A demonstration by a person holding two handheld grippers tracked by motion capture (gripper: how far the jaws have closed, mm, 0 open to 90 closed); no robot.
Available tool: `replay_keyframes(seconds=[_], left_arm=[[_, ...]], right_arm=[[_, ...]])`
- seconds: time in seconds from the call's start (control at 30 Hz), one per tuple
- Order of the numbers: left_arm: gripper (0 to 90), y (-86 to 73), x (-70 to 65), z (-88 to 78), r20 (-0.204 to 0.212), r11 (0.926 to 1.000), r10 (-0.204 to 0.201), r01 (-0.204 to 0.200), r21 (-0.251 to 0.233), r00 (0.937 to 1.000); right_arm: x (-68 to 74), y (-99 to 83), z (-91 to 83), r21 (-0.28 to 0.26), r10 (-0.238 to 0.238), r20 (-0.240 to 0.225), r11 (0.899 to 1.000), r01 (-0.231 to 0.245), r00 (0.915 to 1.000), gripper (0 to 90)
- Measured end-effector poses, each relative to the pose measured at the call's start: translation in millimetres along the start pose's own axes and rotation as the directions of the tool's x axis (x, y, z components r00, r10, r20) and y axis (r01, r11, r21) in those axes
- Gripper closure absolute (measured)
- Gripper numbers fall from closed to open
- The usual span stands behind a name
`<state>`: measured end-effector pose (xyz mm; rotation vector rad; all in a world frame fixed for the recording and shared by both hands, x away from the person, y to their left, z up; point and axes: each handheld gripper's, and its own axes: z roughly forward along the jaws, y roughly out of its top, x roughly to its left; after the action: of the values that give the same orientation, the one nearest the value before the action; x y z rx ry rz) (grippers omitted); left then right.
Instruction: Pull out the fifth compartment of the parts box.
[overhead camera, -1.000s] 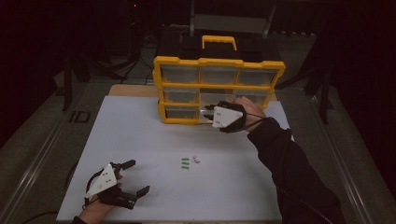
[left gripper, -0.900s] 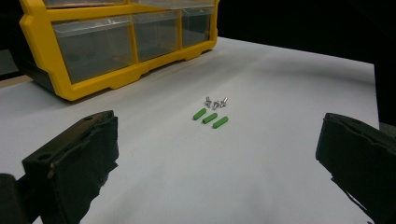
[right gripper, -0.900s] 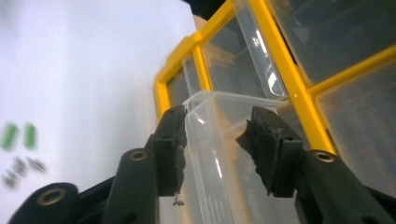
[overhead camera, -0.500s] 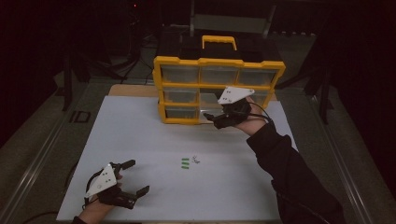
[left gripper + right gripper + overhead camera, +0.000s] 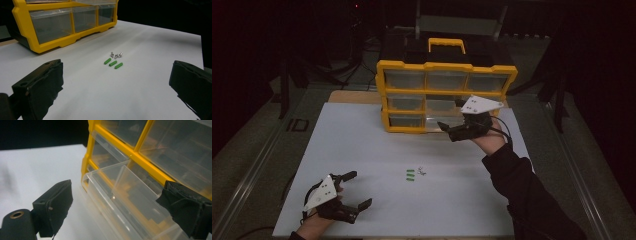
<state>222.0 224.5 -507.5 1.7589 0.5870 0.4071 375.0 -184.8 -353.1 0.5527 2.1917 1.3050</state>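
A yellow organizer (image 5: 444, 70) with clear drawers stands at the back of the white sheet (image 5: 362, 145). One bottom-row drawer (image 5: 439, 121) is pulled out a little. My right gripper (image 5: 446, 131) hovers at that drawer's front; its jaws have just been opening. In the right gripper view the drawer (image 5: 130, 182) lies between the wide pads, and neither pad presses on it. Three green pegs (image 5: 410, 174) and a few small silver screws (image 5: 422, 171) lie mid-sheet. My left gripper (image 5: 360, 189) rests open at the near left, facing the pegs (image 5: 113, 63) and screws (image 5: 116, 54).
The organizer's black top carries a yellow handle (image 5: 446, 44). Dark floor and stands surround the table. A wooden strip (image 5: 354, 96) shows behind the sheet at the left of the organizer. Bare sheet lies between the left gripper and the pegs.
My right gripper has let go at the bottom-row drawer, opened, and drawn back to the right and slightly up, its plate tilting upward. The left gripper has stayed put.
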Motion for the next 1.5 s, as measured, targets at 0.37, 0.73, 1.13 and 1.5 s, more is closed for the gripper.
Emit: replay_keyframes(seconds=[0.37, 0.73, 1.13, 1.5], left_arm=[[0.0, -1.9, 1.9, -0.1, -0.001, 0.9999, -0.009, 0.009, 0.004, 1.0000], [0.0, -1.4, 3.8, -1.4, -0.015, 0.9996, -0.028, 0.028, -0.002, 0.9995], [0.0, 0.4, 1.9, 0.1, -0.007, 0.9997, -0.024, 0.024, 0.002, 0.9997], [0.0, 0.7, 1.8, 1.0, -0.008, 0.9998, -0.021, 0.021, 0.007, 0.9997]], right_arm=[[17.8, -22.7, -34.2, -0.043, 0.059, 0.013, 0.997, -0.058, 0.9982, 12.9], [35.7, -54.9, -49.9, -0.051, 0.118, 0.038, 0.992, -0.116, 0.9923, 13.6], [53.4, -93.0, -57.1, -0.079, 0.155, 0.044, 0.985, -0.152, 0.9869, 13.4], [64.5, -130.8, -66.5, -0.031, 0.136, 0.036, 0.990, -0.135, 0.9901, 13.5]])
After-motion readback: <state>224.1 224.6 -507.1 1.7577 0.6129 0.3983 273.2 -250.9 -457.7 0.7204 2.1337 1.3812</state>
